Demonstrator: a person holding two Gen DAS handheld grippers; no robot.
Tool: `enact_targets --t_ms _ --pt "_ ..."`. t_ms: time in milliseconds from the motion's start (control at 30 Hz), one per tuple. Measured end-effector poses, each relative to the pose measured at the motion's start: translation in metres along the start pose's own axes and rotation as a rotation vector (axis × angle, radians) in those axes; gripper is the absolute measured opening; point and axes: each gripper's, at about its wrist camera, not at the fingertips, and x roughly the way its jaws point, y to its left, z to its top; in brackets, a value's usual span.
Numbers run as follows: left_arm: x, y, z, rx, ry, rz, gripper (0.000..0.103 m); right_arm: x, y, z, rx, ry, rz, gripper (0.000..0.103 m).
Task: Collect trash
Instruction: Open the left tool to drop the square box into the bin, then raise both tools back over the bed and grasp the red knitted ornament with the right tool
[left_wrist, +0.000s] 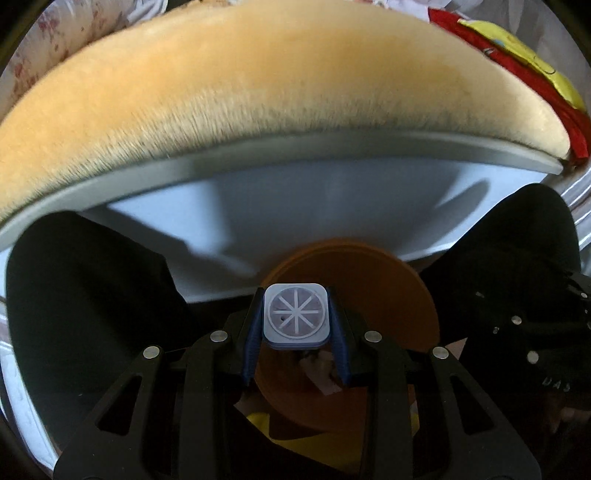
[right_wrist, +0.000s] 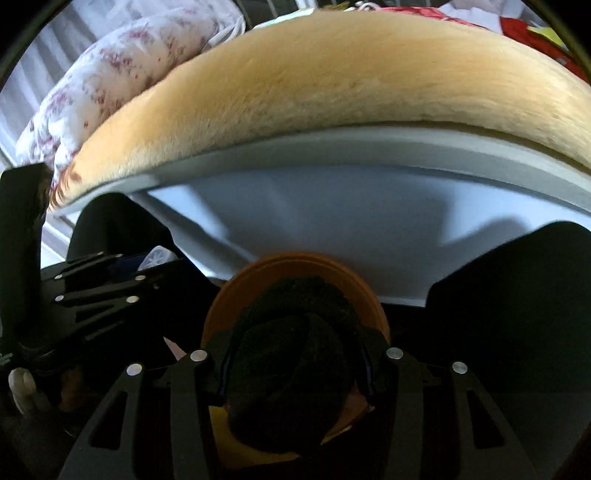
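Observation:
My left gripper (left_wrist: 295, 317) is shut on a small pale square plastic piece with a star pattern (left_wrist: 295, 315), held above an orange round bin (left_wrist: 399, 306). My right gripper (right_wrist: 295, 354) is shut on a dark, crumpled wad of cloth-like trash (right_wrist: 288, 362), held over the same orange bin (right_wrist: 299, 266). Paper scraps and something yellow (left_wrist: 295, 443) lie inside the bin. The left gripper's black body (right_wrist: 92, 291) shows at the left of the right wrist view; the right gripper's body (left_wrist: 524, 314) shows at the right of the left wrist view.
A bed stands straight ahead with a tan fuzzy blanket (left_wrist: 258, 92) over a white mattress side (left_wrist: 295, 214). A flowered pillow (right_wrist: 103, 85) lies at its left, red and yellow cloth (left_wrist: 517, 62) at its right. Black fabric (left_wrist: 85, 295) flanks both sides.

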Motion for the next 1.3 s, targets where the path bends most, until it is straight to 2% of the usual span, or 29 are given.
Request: enact_targets --t_ms 233,333,367,400,433,467,500,1067,1200,1300 --pt "0.008 0.003 -0.003 -0.01 0.029 -0.009 0.031 0.015 0.007 0.001 -0.02 0.037 -0.019 0.05" --pt "0.011 0.002 -0.002 -0.01 0.037 -0.008 0.032 0.017 0.009 0.0 -0.023 0.046 -0.029 0.051" --pt "0.012 0.001 -0.001 -0.01 0.04 -0.004 0.032 0.018 0.01 0.0 -0.024 0.047 -0.031 0.055" --pt "0.013 0.001 -0.001 -0.009 0.052 0.009 0.041 0.018 0.01 0.0 -0.026 0.045 -0.034 0.059" --pt "0.014 0.0 0.001 -0.011 0.056 0.019 0.062 0.017 0.011 0.0 -0.028 0.039 -0.038 0.061" --pt "0.014 0.001 0.001 -0.015 0.052 0.03 0.069 0.016 0.011 0.0 -0.032 0.033 -0.044 0.064" --pt "0.01 0.002 0.001 -0.023 0.036 0.032 0.072 0.014 0.012 0.0 -0.036 0.026 -0.052 0.067" --pt "-0.004 0.001 0.006 -0.026 -0.002 0.039 0.072 -0.023 0.002 0.005 -0.009 -0.08 -0.086 0.074" --pt "-0.016 0.002 0.009 -0.022 -0.035 0.036 0.072 -0.041 0.002 0.012 -0.02 -0.112 -0.076 0.074" --pt "-0.036 0.005 0.016 -0.01 -0.105 0.006 0.072 -0.062 0.003 0.027 -0.052 -0.157 -0.055 0.075"
